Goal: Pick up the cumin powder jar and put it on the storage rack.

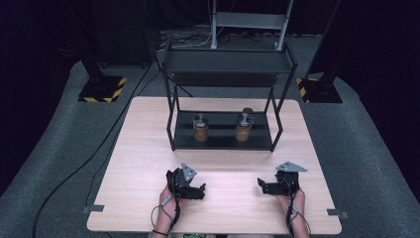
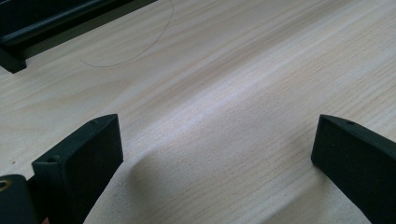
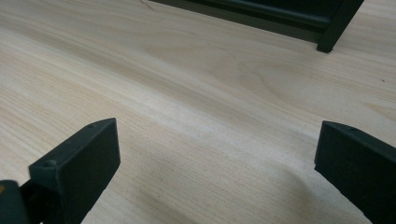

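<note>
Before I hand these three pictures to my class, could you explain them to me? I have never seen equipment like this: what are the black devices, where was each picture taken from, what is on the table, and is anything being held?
No robot here: a person holds a hand tool with two black jaws in each hand. The high view looks down on the wooden table, with the left gripper and right gripper near its front edge. The other two pictures come from small cameras riding on those tools, looking along their own jaws: the left gripper and the right gripper each show jaws spread wide over bare wood. Both are open and hold nothing. Farther back stands a black metal shelf rack. On its lower shelf are two jars with brownish contents, the left jar and the right jar, standing apart.
</note>
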Tool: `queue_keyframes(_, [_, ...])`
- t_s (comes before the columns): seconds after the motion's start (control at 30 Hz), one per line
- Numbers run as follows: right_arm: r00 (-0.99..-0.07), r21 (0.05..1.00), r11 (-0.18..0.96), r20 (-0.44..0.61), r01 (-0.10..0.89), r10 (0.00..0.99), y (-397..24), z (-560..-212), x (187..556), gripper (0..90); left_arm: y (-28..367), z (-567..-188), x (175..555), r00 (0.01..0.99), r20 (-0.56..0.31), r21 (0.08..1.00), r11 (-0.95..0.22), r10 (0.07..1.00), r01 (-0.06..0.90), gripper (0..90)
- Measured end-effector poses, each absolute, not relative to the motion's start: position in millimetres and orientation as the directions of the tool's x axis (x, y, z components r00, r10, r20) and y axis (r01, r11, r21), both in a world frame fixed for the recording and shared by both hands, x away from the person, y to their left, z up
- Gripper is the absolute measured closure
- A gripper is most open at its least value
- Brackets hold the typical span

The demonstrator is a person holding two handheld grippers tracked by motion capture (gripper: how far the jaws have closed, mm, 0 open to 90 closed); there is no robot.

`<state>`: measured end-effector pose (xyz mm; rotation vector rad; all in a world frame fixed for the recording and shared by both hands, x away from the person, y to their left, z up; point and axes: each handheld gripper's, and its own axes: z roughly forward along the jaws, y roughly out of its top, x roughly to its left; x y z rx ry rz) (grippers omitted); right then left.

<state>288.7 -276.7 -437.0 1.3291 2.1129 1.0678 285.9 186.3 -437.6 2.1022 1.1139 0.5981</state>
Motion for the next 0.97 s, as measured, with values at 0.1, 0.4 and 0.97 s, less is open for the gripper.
queue_keyframes(0.1, [-0.457,0.789,0.263,0.025,0.555,0.889,-273.7,-437.5,286.0,0.0,186.1,-437.5,285.7,0.529,0.084,0.74,-0.408,0.844,0.534,1.7])
queue_keyframes(0.4, [-0.461,0.785,0.256,0.042,0.565,0.887,-276.0,-437.5,288.4,0.0,185.8,-437.7,285.4,0.529,0.086,0.741,-0.409,0.844,0.533,1.7])
queue_keyframes(0.97, [-0.465,0.796,0.236,0.064,0.557,0.883,-280.9,-439.7,287.3,0.0,184.9,-437.9,284.8,0.526,0.09,0.742,-0.41,0.846,0.531,1.4])
